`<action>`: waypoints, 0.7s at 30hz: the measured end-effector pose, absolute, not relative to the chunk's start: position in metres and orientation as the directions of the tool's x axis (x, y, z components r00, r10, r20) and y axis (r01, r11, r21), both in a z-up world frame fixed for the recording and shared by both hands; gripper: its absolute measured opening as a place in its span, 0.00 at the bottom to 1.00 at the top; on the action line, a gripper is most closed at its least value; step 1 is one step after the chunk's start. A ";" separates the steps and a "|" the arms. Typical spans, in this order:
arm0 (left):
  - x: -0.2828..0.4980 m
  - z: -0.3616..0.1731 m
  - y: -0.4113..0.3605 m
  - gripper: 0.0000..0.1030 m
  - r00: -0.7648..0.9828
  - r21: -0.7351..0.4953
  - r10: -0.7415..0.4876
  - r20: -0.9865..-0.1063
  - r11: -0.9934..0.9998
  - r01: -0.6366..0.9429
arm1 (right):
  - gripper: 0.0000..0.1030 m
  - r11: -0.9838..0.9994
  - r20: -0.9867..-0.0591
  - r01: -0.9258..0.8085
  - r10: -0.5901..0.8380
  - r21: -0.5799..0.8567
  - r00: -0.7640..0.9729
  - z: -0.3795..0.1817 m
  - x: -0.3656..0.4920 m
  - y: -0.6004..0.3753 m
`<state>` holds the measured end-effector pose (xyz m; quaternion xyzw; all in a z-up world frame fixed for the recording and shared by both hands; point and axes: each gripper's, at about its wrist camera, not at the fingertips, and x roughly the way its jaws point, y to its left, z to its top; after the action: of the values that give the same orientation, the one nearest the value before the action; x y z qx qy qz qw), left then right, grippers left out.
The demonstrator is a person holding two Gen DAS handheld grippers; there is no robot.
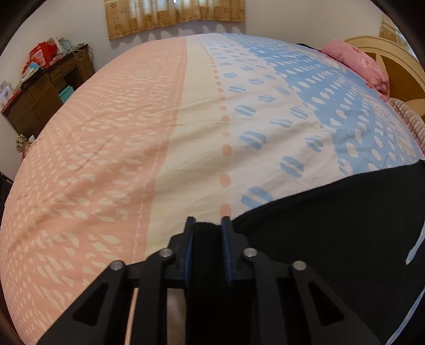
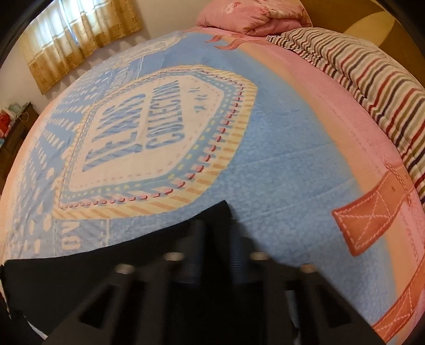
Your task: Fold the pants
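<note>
The black pants (image 1: pixel 332 238) hang stretched between my two grippers above a bed with a pink, cream and blue patterned cover (image 1: pixel 132 132). My left gripper (image 1: pixel 207 225) is shut on one corner of the pants, with black fabric pinched between its blue-padded fingers. In the right wrist view my right gripper (image 2: pixel 215 228) is shut on another corner of the pants (image 2: pixel 79 273), which spread to the lower left. That view is motion blurred. The rest of the pants is hidden below both cameras.
A pink pillow (image 1: pixel 358 63) and a striped blanket (image 2: pixel 372 79) lie at the head of the bed, by a cream headboard (image 1: pixel 393 61). A dark wooden desk with clutter (image 1: pixel 45 87) stands by the far wall under yellow curtains (image 1: pixel 172 16).
</note>
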<state>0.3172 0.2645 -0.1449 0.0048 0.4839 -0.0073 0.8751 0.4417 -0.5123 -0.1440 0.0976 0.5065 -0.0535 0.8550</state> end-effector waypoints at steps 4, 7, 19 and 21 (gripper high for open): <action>0.316 -0.140 0.260 0.11 0.541 0.020 0.011 -0.841 1.000 0.011 | 0.05 0.979 -0.836 0.167 0.008 0.119 0.548 -0.122 0.425 -0.506; 0.305 -0.124 0.261 0.10 0.594 0.004 0.001 -0.805 1.000 0.003 | 0.05 0.980 -0.792 0.130 0.041 0.151 0.609 -0.102 0.408 -0.501; 0.227 -0.069 0.273 0.10 0.736 -0.110 -0.125 -0.666 0.992 0.069 | 0.04 0.966 -0.569 0.036 0.120 0.255 0.813 -0.046 0.285 -0.522; 0.216 -0.068 0.273 0.10 0.745 -0.121 -0.144 -0.651 0.989 0.085 | 0.04 0.962 -0.537 0.016 0.139 0.274 0.832 -0.043 0.262 -0.526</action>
<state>0.2157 0.2728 -0.0681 -0.0417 0.3516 -0.0614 0.9332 0.2616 -0.5263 -0.0434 0.1345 0.2877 0.0325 0.9477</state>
